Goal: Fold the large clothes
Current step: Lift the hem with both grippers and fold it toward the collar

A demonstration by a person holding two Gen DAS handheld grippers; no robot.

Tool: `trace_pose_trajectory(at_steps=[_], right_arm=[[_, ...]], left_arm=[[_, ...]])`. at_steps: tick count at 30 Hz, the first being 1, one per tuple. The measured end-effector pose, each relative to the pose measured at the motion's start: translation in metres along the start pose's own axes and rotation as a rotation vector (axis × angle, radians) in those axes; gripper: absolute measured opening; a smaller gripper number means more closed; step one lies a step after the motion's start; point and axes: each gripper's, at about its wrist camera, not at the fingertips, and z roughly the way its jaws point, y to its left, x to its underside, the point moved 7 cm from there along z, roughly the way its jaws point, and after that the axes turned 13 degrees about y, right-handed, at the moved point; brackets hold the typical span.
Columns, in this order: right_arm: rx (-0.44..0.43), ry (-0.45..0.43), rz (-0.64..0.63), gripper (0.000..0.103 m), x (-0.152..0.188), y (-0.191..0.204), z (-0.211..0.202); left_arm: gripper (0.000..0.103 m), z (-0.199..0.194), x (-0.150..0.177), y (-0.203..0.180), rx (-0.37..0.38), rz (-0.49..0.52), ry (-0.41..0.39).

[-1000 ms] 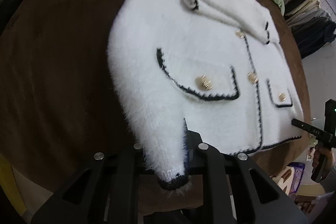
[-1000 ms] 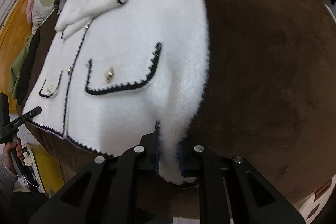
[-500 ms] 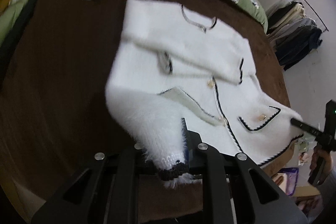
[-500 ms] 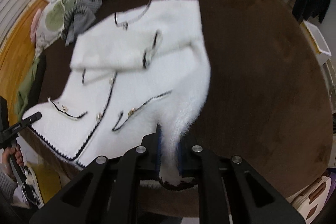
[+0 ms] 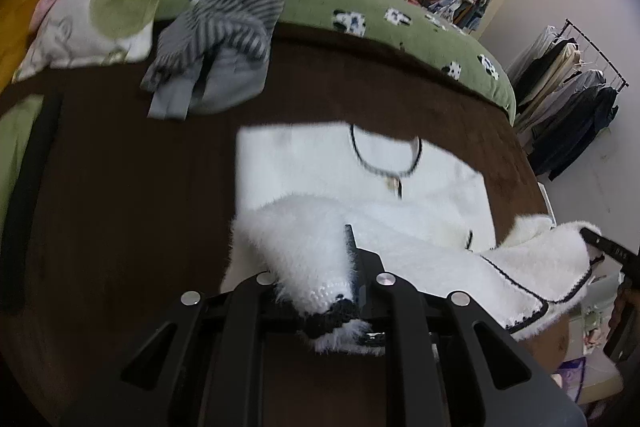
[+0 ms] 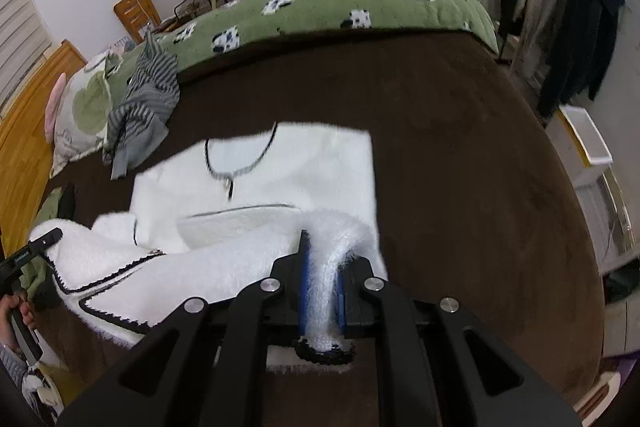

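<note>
Left tool point(image 5: 352, 279) clamped on one bottom corner of the white fuzzy cardigan point(image 5: 320, 163); right tool point(image 6: 320, 287) clamped on the other corner. Hem lifted off the brown blanket point(image 6: 460, 155) on the bed, collar end flat on it, black-trimmed neckline facing up. Striped grey garment point(image 5: 224, 27) bunched near the pillow point(image 5: 96, 15), apart from the cardigan.
</note>
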Motion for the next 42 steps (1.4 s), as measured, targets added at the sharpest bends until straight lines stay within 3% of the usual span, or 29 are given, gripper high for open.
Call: trace_pose_trajectory(at_steps=[6,13,25,35,38,39,40,41,42], right_arm=[[-0.027,-0.009,-0.023,0.010,-0.068,-0.006,0.046],[-0.047,0.045,-0.012,0.011,-0.103,-0.020,0.122],[-0.020,0.150,0.056,0.011,-0.102,-0.059,0.242],[-0.009,0.139,0.046,0.012,-0.101,-0.062,0.247],[0.032,0.118,-0.011,0.023,-0.105,-0.050,0.234],[0.033,0.107,-0.016,0.043,-0.106,-0.047,0.228],[0.055,0.075,-0.014,0.073,-0.109,-0.045,0.218],[0.094,0.037,-0.014,0.086,-0.113,-0.044,0.209],[0.123,0.000,-0.015,0.094,-0.115,-0.043,0.198]], left_arm=[[0.019,0.037,-0.059,-0.006,-0.056,0.052,-0.019],[0.019,0.103,-0.097,-0.002,-0.104,0.051,0.020],[0.021,0.221,-0.103,0.029,-0.163,-0.019,0.090],[0.024,0.230,-0.102,0.031,-0.165,-0.021,0.083],[0.029,0.219,-0.105,0.027,-0.139,-0.016,0.053],[0.035,0.213,-0.106,0.024,-0.124,-0.012,0.042],[0.040,0.209,-0.106,0.021,-0.111,-0.011,0.035],[0.055,0.202,-0.106,0.017,-0.095,-0.009,0.024],[0.081,0.195,-0.107,0.015,-0.104,-0.009,0.008]])
